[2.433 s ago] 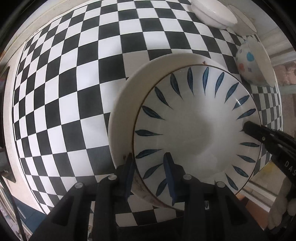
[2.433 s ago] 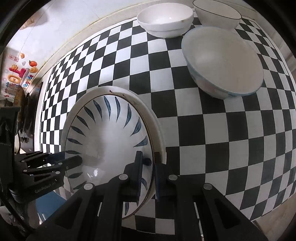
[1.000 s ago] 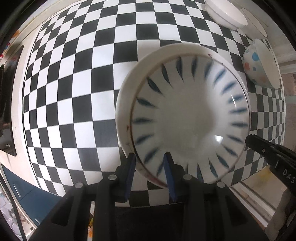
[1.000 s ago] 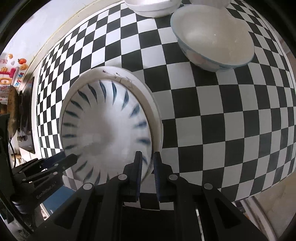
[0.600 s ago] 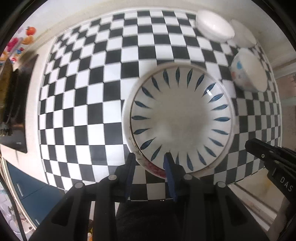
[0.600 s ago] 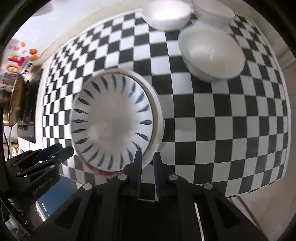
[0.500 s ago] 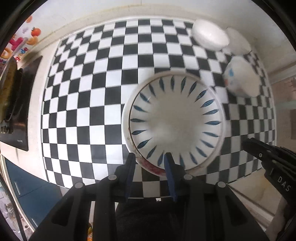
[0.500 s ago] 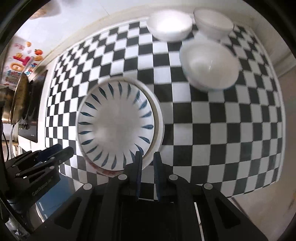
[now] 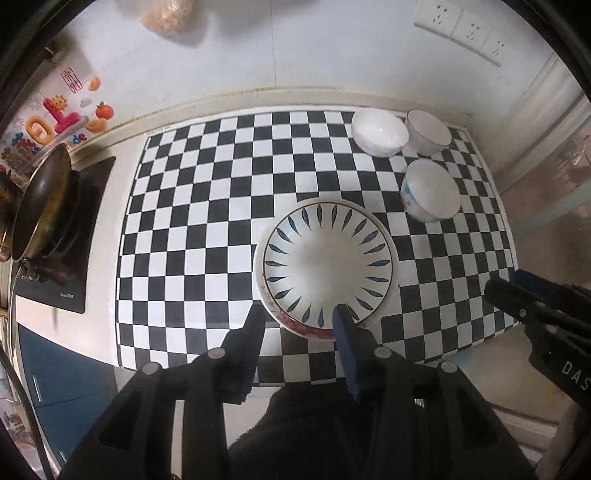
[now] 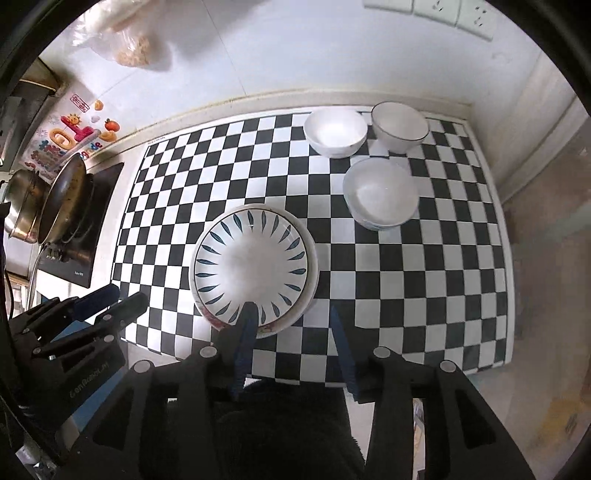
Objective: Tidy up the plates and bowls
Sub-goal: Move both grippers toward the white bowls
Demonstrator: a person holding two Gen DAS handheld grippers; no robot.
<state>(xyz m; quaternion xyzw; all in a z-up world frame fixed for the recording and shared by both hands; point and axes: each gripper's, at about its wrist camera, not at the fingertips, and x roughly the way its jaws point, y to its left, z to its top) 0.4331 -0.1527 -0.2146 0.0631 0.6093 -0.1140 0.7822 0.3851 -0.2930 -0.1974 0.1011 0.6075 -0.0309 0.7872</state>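
A stack of plates topped by a white plate with blue leaf marks lies on the checkered mat; it also shows in the right wrist view. Three bowls stand at the back right: a plain white bowl, a dark-rimmed bowl and a dotted bowl. My left gripper is open and empty, above the stack's near edge. My right gripper is open and empty, high above the stack's near right side.
A stove with a wok and a steel pot stands at the left. The wall with outlets and a hanging bag is behind. The counter's front edge runs just below the mat.
Both grippers have let go of the plate stack, opened, and risen well above the counter. The stack now rests on the mat.
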